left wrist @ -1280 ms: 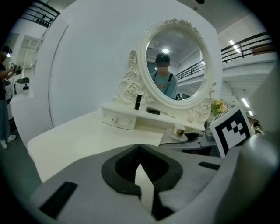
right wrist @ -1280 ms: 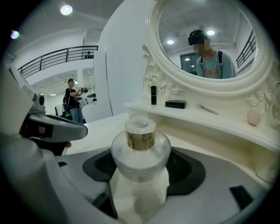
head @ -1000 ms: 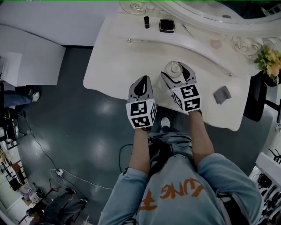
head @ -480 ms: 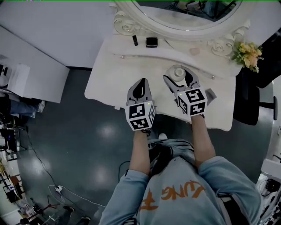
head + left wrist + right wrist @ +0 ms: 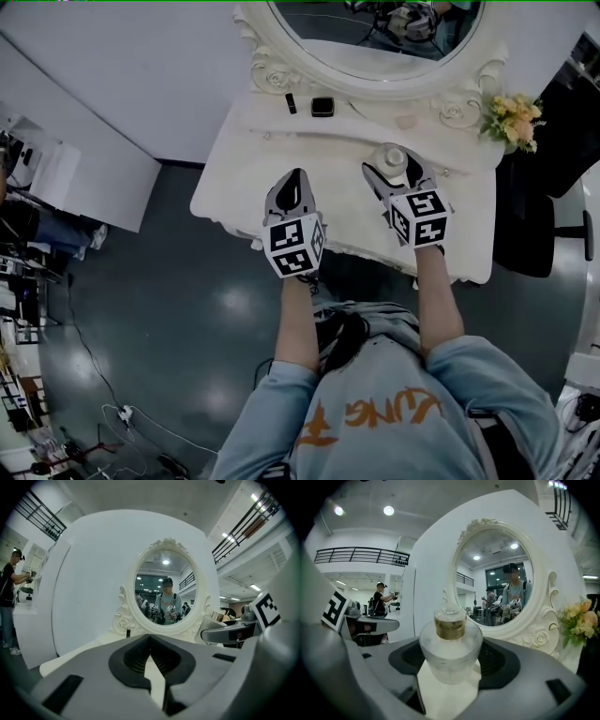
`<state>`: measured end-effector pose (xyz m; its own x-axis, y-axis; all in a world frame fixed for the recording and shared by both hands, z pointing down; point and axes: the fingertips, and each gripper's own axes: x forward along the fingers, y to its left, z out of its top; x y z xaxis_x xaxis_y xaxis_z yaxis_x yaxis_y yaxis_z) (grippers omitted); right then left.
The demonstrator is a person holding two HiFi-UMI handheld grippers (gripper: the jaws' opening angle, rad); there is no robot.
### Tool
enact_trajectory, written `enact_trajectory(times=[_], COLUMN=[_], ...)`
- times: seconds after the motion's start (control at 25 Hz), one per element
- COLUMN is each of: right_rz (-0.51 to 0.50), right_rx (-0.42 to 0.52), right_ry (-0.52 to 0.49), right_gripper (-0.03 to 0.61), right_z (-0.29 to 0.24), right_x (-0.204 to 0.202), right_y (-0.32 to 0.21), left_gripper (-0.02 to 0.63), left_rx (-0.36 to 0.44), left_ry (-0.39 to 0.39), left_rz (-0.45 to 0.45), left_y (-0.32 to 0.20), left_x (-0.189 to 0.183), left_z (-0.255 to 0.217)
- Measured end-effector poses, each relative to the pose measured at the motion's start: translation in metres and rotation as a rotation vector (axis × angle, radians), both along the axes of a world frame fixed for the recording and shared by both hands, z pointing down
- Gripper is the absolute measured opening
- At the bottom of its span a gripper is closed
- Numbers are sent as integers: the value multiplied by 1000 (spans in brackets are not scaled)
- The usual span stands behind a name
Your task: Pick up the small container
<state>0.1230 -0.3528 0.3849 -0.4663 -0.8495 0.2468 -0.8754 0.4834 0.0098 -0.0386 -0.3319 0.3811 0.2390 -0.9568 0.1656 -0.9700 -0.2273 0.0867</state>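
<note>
The small container (image 5: 451,651) is a clear glass jar with a gold neck and a glass stopper. It sits upright between the jaws of my right gripper (image 5: 450,665), which press on both its sides. From the head view the container (image 5: 392,159) and the right gripper (image 5: 394,171) are over the back right of the white dressing table (image 5: 244,159). My left gripper (image 5: 293,180) hovers over the table's front edge, jaws together with nothing in them. In the left gripper view the left gripper (image 5: 150,639) points at the oval mirror (image 5: 165,595).
An ornate white mirror (image 5: 375,37) stands at the table's back. A small black box (image 5: 322,106) and a black tube (image 5: 291,103) lie beside its base. A bunch of flowers (image 5: 511,120) stands at the far right corner. Dark floor lies left of the table.
The head view has swung, so more of the mirror shows. Both grippers have edged toward the mirror; the right one keeps the container between its jaws. The left stays shut.
</note>
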Motion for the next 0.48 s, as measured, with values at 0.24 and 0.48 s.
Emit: enact_trajectory(times=[0.24, 0.48], right_rz=[-15, -19], right_rx=[22, 28], right_ry=[4, 4], right_gripper=[330, 330], right_z=[-5, -6], right_x=[-5, -7], right_y=[3, 3], left_gripper=[21, 21], left_rx=[6, 9], left_ry=[-21, -30], left_rz=[8, 10], left_y=[4, 3], left_x=[2, 0], left_z=[-3, -5])
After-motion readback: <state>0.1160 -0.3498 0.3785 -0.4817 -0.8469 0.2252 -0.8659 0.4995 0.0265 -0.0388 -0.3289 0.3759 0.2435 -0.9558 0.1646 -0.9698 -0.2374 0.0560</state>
